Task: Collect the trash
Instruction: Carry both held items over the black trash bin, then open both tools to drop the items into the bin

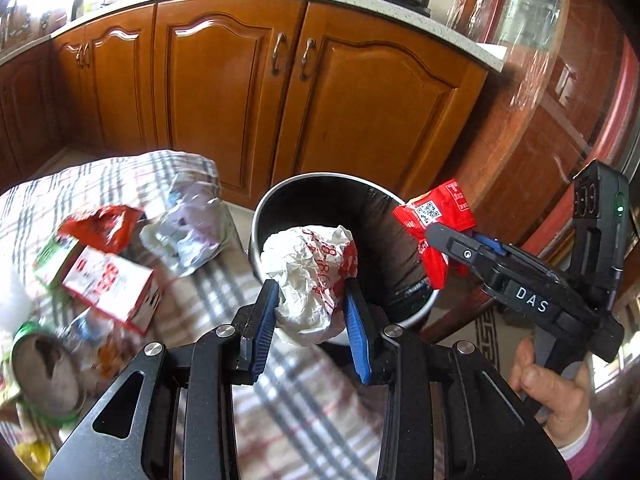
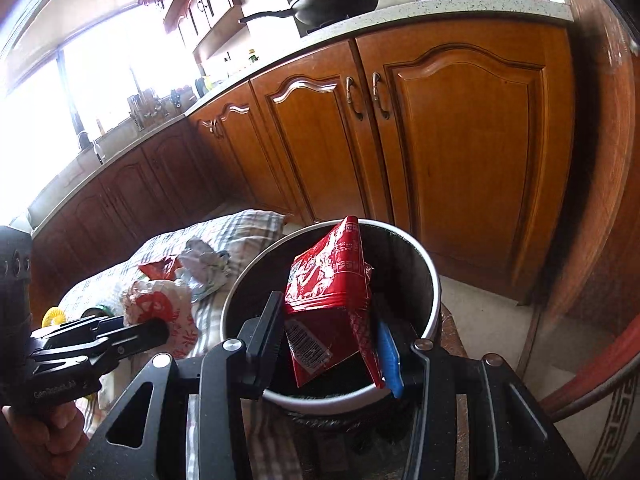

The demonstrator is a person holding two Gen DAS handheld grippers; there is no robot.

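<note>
My left gripper [image 1: 312,294] is shut on a crumpled white bag with red print [image 1: 310,276], held at the near rim of a round bin [image 1: 260,216] lined in black. The same bag [image 2: 160,308] shows in the right wrist view, left of the bin [image 2: 434,280]. My right gripper [image 2: 330,320] is shut on a shiny red snack wrapper [image 2: 328,296] that hangs over the bin's mouth. In the left wrist view that wrapper [image 1: 434,216] sits at the bin's right rim, pinched by the right gripper [image 1: 452,240].
A checked cloth [image 1: 288,392] covers the table left of the bin. On it lie a red and white carton [image 1: 108,284], a red wrapper [image 1: 102,226], a crumpled pale bag [image 1: 188,232] and a can [image 1: 44,376]. Wooden cabinets [image 1: 240,92] stand behind. A round wooden table edge [image 2: 592,376] curves at right.
</note>
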